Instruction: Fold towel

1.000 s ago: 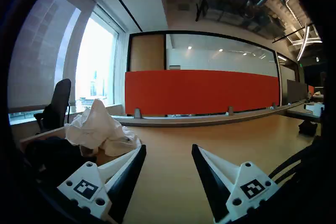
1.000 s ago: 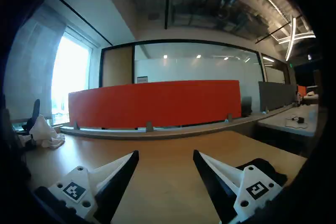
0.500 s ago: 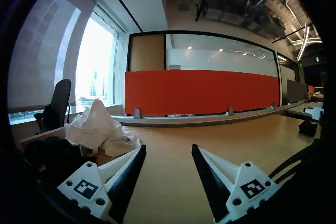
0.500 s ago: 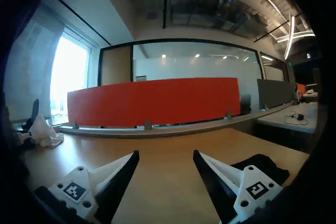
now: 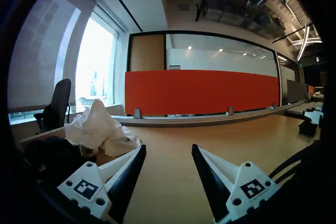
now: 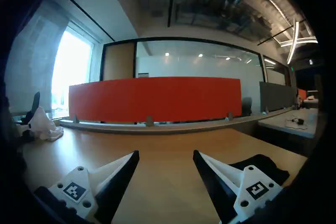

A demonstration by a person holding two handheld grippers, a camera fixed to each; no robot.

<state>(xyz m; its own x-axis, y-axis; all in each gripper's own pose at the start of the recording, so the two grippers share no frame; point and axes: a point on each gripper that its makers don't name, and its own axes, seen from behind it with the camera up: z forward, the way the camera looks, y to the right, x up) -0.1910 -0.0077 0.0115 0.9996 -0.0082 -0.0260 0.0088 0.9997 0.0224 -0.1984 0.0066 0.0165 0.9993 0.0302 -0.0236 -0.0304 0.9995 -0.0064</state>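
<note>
A crumpled white towel (image 5: 101, 129) lies in a heap on the wooden table (image 5: 176, 169), ahead and left of my left gripper (image 5: 167, 152). That gripper is open, its white fingers with black pads low over the table and nothing between them. In the right gripper view the same towel (image 6: 42, 125) is far off at the left edge. My right gripper (image 6: 166, 159) is open too, over bare wood. A dark folded cloth (image 6: 262, 165) lies on the table just behind its right finger (image 6: 222, 177).
A dark cloth pile (image 5: 54, 156) sits beside the white towel at the left. An orange divider panel (image 5: 201, 91) runs along the table's far edge. An office chair (image 5: 56, 106) stands by the window. A small black object (image 5: 308, 127) rests at the far right.
The left gripper has stayed still. The right gripper has tilted slightly, so more of the dark cloth shows behind its right finger.
</note>
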